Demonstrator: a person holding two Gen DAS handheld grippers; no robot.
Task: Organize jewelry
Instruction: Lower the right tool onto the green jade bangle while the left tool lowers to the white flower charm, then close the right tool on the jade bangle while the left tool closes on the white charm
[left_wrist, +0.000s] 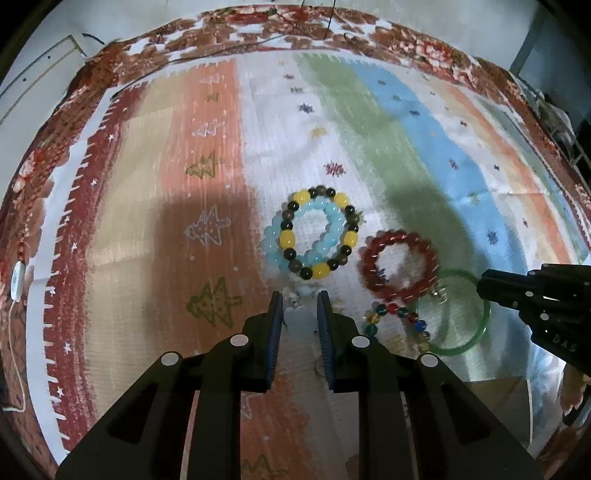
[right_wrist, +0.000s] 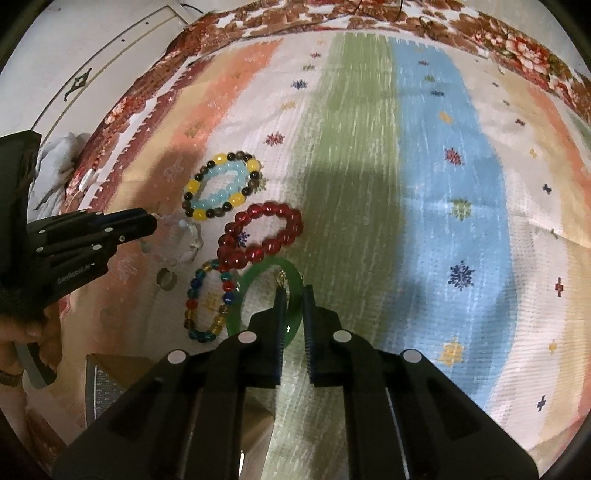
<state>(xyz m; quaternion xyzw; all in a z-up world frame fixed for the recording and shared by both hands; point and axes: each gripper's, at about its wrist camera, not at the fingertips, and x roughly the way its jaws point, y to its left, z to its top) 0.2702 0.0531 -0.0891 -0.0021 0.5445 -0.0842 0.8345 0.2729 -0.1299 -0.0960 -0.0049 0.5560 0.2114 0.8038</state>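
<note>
Several bracelets lie on a striped cloth (left_wrist: 155, 192). A yellow and dark bead bracelet (left_wrist: 318, 232) lies over a light blue bead bracelet (left_wrist: 275, 236). Right of them lie a red bead bracelet (left_wrist: 400, 264), a multicoloured bead bracelet (left_wrist: 397, 317) and a green bangle (left_wrist: 454, 314). My left gripper (left_wrist: 300, 301) is narrowly open around a pale white heart-shaped pendant (left_wrist: 301, 319). In the right wrist view my right gripper (right_wrist: 293, 291) straddles the green bangle's (right_wrist: 258, 275) rim, fingers slightly apart. The red bracelet (right_wrist: 258, 234), the multicoloured one (right_wrist: 207, 299) and the yellow one (right_wrist: 221, 186) lie to its left.
The cloth covers a table with a red floral border (left_wrist: 258, 22). A small ring (right_wrist: 166, 277) and a clear white trinket (right_wrist: 190, 240) lie near the left gripper (right_wrist: 147, 223). A cardboard box corner (right_wrist: 107, 373) sits at the near edge.
</note>
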